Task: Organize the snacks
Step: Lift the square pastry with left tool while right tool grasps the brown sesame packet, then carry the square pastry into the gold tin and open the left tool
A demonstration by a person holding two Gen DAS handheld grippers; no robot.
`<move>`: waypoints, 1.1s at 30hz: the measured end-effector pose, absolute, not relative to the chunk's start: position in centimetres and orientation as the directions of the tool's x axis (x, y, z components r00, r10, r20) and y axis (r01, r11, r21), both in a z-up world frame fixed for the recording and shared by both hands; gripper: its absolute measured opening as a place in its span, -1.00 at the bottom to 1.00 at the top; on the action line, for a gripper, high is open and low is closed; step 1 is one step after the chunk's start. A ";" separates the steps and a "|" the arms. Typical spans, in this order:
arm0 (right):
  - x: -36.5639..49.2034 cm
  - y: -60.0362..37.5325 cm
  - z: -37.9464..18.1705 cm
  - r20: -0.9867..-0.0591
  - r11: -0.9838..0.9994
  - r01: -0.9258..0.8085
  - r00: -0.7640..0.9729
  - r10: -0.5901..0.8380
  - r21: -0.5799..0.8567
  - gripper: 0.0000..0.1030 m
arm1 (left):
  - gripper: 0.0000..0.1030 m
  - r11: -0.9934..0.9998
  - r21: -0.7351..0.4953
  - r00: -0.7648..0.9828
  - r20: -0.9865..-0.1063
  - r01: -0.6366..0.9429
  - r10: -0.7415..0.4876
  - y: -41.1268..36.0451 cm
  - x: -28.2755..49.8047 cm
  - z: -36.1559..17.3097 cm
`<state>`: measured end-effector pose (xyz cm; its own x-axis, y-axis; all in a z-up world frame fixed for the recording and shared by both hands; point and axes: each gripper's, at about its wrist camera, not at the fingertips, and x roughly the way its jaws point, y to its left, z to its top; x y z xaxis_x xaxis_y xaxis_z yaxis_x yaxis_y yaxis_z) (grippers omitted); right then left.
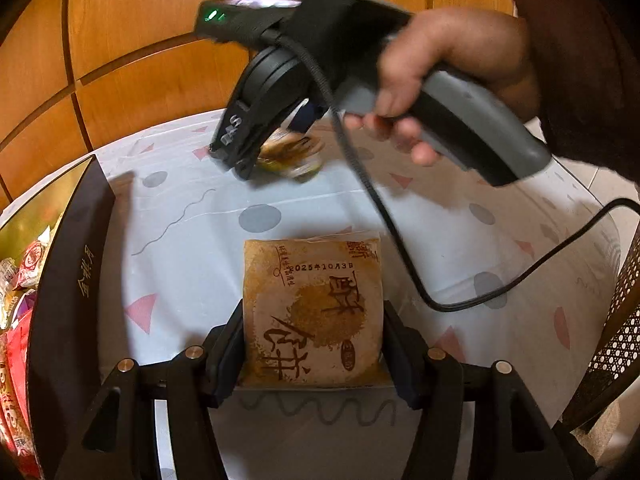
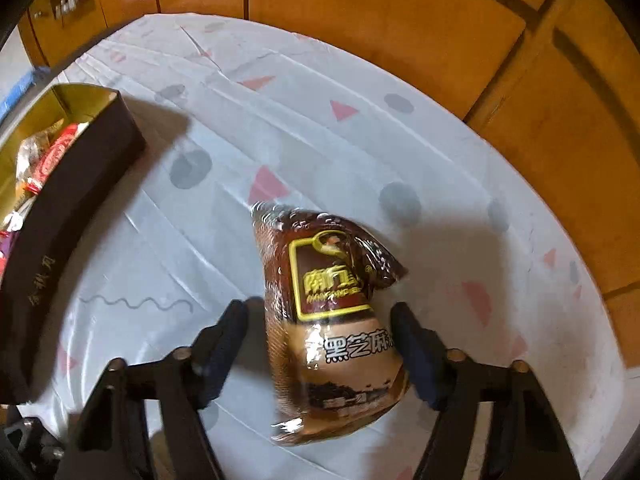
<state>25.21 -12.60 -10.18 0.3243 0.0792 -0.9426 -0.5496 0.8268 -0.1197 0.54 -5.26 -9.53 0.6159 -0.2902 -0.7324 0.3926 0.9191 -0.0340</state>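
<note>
Got two snacks in play on the table.

Starting with the right claw: straddling a shiny brown sesame packet, not clamped on it. Can see a sliver of tablecloth between one finger and the wrapper, with the other finger right up against it. Calling that half-wide, nothing held. Found out toward the far edge of the table, close to the wooden panels behind.

Worth noting the packet's long axis: running pretty much along the fingers and leaning a bit to one side, so any squeeze goes across the narrow width. Decent lineup, just needs closing.

Over to the left claw: spread wide but pinching a flat pastry packet by its two side edges, near the front edge of the table. Looks gripped, but can't swear to it being off the cloth.

Now the bit that matters: dark box with a gold lining parked at the left edge of the table, already part-full of wrappers. Off to the left of both claws, and much nearer the left one. So probably pastry in first, then a longer sideways carry for the sesame one. Would watch that slippery wrapper though.
</note>
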 end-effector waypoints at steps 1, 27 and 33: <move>24.9 -13.0 -9.9 -0.944 0.831 -0.548 0.314 0.104 -0.091 -0.20 | 0.20 0.919 -0.033 0.617 -0.732 0.393 -0.289 -5.3 0.5 -9.6; 10.1 -26.3 -10.3 -0.931 0.960 -0.281 0.349 0.105 0.003 -0.11 | 0.21 0.933 -0.007 0.613 -0.752 0.360 -0.242 -5.9 0.8 -9.4; 9.7 -25.8 -10.1 -0.920 0.959 -0.283 0.382 0.092 -0.021 -0.09 | 0.21 0.936 0.002 0.611 -0.758 0.353 -0.229 -6.1 0.8 -9.4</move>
